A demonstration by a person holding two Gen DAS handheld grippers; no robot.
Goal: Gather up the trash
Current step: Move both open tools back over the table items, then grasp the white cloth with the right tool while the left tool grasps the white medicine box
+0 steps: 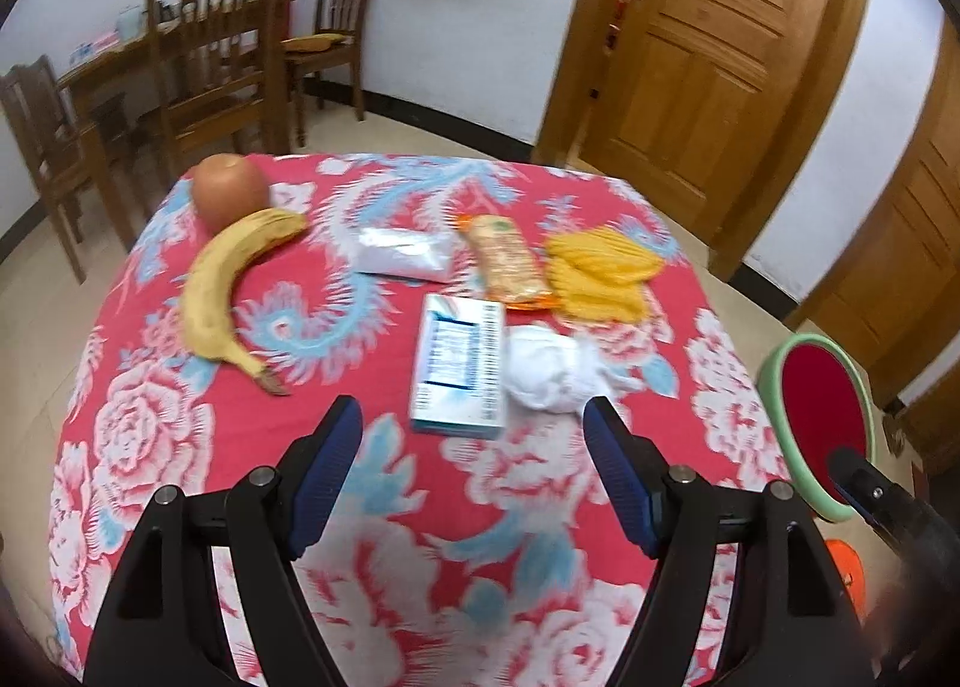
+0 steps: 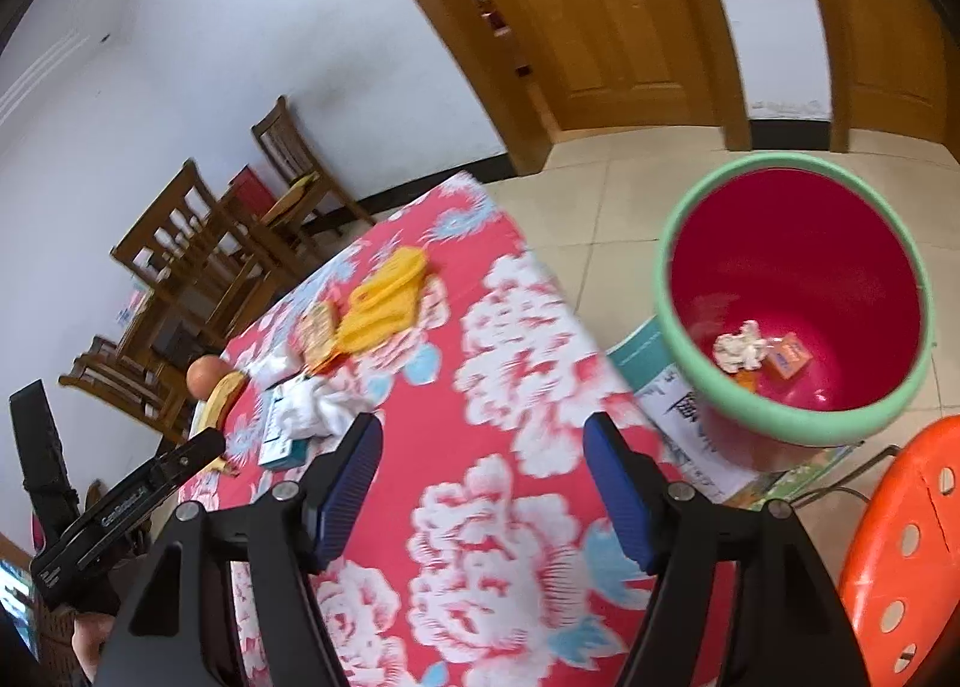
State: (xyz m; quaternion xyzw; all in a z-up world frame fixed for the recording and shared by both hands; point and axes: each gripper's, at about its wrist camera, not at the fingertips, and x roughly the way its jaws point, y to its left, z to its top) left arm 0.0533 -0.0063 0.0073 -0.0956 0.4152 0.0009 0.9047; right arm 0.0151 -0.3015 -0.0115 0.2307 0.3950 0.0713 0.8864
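Observation:
My left gripper (image 1: pixel 474 417) is open and empty above the near part of the floral tablecloth (image 1: pixel 390 507). Just ahead of it lie a small white-and-blue box (image 1: pixel 459 366) and a crumpled white tissue (image 1: pixel 549 366). Farther off lie a clear plastic bag (image 1: pixel 402 255), a snack wrapper (image 1: pixel 507 261) and a yellow wrapper (image 1: pixel 600 273). My right gripper (image 2: pixel 483 435) is open and empty over the table's right edge. The red bin with a green rim (image 2: pixel 798 291) stands on the floor and holds a crumpled tissue (image 2: pixel 738 348) and an orange packet (image 2: pixel 789 357).
A banana (image 1: pixel 222 291) and an orange-brown fruit (image 1: pixel 231 192) lie at the table's far left. An orange plastic stool (image 2: pixel 900 537) stands by the bin. Papers (image 2: pixel 678 417) lie under the bin. Wooden chairs (image 1: pixel 210 45) and wooden doors (image 1: pixel 708 45) stand behind.

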